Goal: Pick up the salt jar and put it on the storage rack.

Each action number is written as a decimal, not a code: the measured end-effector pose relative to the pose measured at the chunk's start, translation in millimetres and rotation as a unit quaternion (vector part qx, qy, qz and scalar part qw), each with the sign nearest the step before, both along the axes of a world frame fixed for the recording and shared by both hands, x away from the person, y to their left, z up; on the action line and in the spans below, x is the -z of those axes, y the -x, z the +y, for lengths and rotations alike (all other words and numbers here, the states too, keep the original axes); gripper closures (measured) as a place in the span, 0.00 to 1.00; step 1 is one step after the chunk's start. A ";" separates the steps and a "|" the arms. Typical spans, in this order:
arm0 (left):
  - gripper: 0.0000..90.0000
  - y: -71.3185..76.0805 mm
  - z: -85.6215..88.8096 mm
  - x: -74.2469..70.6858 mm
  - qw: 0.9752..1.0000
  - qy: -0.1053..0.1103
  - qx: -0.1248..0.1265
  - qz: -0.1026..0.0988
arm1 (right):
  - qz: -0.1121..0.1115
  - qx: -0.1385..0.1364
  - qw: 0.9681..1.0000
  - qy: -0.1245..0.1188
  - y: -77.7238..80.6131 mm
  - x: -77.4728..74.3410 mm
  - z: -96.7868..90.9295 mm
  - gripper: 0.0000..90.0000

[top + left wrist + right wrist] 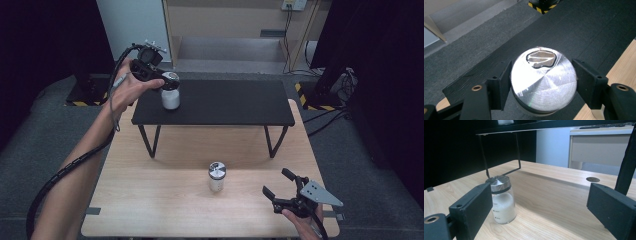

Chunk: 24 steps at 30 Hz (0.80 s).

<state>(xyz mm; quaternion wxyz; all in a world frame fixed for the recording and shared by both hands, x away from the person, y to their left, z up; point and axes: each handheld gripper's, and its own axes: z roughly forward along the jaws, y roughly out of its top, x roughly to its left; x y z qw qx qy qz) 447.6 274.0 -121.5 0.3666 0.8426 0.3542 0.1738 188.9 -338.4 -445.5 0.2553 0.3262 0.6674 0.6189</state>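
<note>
Up at the far left of the high view, the left gripper (165, 82) sits over a jar (170, 91) that stands on the left end of the black shelf (235, 107), its jaws pinching the jar's silver lid. That view alone places the shelf as a raised black board on thin legs, set across the far half of the wooden table (165, 200). The left gripper view gives what the high view cannot: both black pads pressed against the rim of the lid (544, 80), one on each side, and a clear tear-shaped seal near the lid's far edge. Whether the jar's base rests fully on the shelf is hard to judge from here. Near the middle of the table stands a second jar (217, 176), upright, white powder inside. At the near right, the right gripper (279, 184) rests low with its jaws spread, nothing between them. Its own view shows the second jar (502, 202) just beyond its left jaw, apart from it.
</note>
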 end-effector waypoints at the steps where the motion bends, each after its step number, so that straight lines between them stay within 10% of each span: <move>1: 0.38 0.2 0.7 1.2 1.000 0.001 -0.001 -0.001 | 0.001 0.001 1.000 -0.001 0.0 0.1 0.0 0.07; 17: 0.37 -4.2 22.4 21.3 0.998 0.051 -0.030 0.012 | 0.001 0.000 1.000 0.000 0.7 -0.2 0.2 0.07; 24: 0.12 6.9 20.0 7.3 0.998 0.051 -0.043 -0.010 | 0.000 -0.001 1.000 0.000 1.5 -0.4 0.5 0.07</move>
